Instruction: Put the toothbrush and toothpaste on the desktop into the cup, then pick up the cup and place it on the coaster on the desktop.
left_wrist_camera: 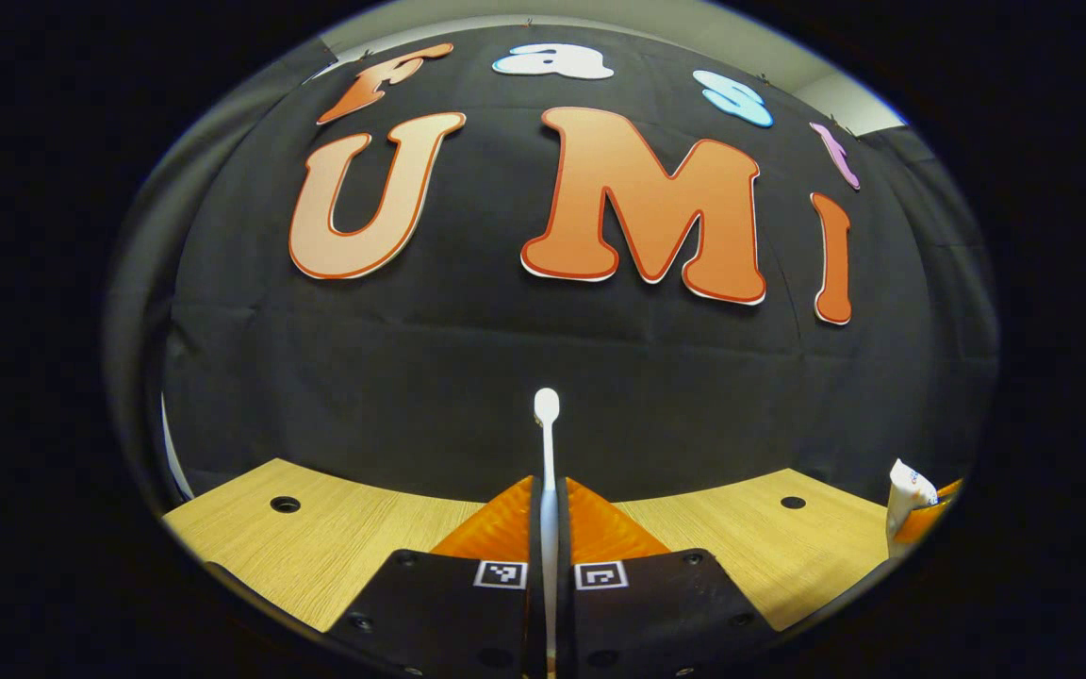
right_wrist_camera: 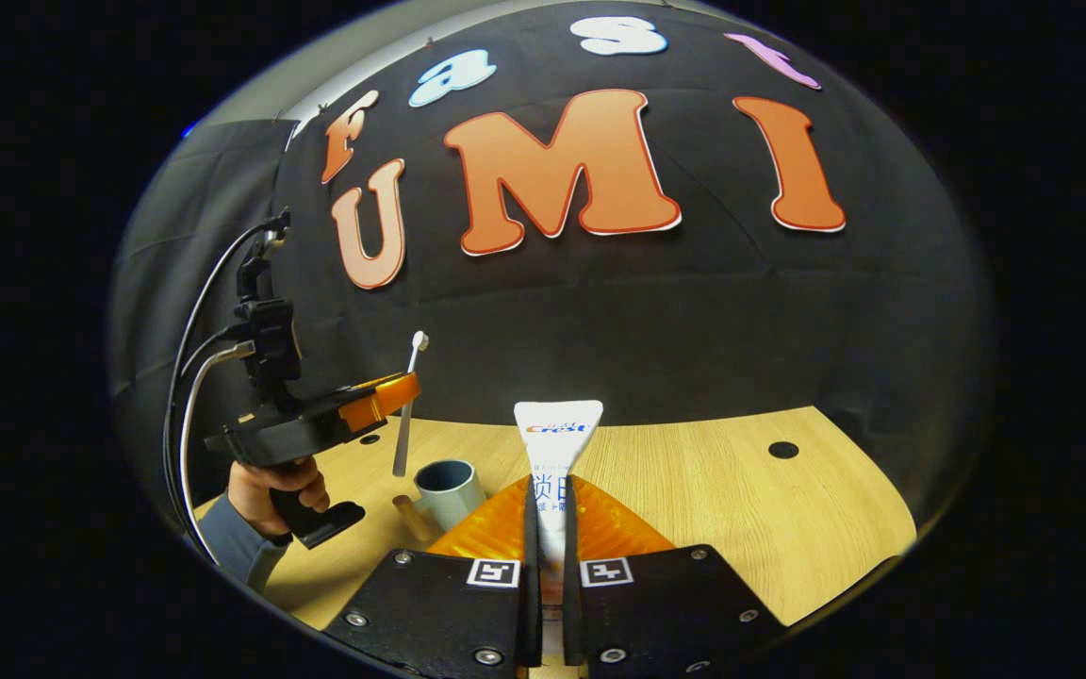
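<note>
My right gripper [right_wrist_camera: 543,566] clamps the white toothpaste tube [right_wrist_camera: 557,443] upright. Farther off, my left gripper [right_wrist_camera: 390,396] pinches the slim white toothbrush [right_wrist_camera: 406,405], its long axis near vertical, just above the grey-blue cup [right_wrist_camera: 447,490] on the wooden surface [right_wrist_camera: 741,509]. I judge the left nearer the cup.

Even, dim booth light, sharp focus (edges bend strongly outward)

We see a matt wood-grain desktop [right_wrist_camera: 741,509], a smooth plastic toothbrush [left_wrist_camera: 548,453], a glossy toothpaste [right_wrist_camera: 557,443] tube and a smooth-glazed cup [right_wrist_camera: 447,490].
</note>
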A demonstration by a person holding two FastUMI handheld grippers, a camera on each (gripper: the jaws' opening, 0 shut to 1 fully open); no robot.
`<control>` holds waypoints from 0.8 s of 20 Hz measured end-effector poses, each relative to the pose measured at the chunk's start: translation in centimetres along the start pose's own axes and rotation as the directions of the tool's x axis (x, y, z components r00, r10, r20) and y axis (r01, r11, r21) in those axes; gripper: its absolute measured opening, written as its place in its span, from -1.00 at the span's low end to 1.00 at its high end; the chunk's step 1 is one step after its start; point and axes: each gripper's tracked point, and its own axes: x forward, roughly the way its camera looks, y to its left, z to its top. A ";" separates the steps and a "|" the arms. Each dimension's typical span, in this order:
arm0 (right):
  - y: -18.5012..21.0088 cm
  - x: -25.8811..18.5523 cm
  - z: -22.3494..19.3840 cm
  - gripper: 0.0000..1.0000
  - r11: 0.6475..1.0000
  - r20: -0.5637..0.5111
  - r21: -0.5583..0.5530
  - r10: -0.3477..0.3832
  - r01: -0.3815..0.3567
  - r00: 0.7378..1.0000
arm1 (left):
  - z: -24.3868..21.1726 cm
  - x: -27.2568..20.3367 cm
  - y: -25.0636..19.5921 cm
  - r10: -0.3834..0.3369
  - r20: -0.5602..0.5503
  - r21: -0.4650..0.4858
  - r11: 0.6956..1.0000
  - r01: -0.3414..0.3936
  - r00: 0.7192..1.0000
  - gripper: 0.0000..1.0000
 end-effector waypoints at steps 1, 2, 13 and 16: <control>-0.1 0.4 -0.2 -0.82 1.000 -0.005 -0.003 -0.002 0.002 1.000 | -0.4 0.5 0.0 0.000 -0.005 0.002 1.000 0.000 1.000 -0.93; -0.2 0.7 -0.3 -0.82 1.000 -0.009 0.000 -0.003 0.003 1.000 | -0.9 1.0 -0.1 -0.004 -0.010 0.000 1.000 0.004 1.000 -0.93; 0.7 2.3 -0.8 -0.82 1.000 -0.008 -0.015 0.014 -0.014 1.000 | -6.8 3.7 0.4 -0.011 -0.105 -0.028 1.000 0.008 0.994 -0.92; 0.9 2.3 -0.6 -0.82 1.000 0.000 -0.014 0.020 -0.020 1.000 | -8.7 3.9 0.5 -0.008 -0.147 -0.028 1.000 0.004 0.989 -0.92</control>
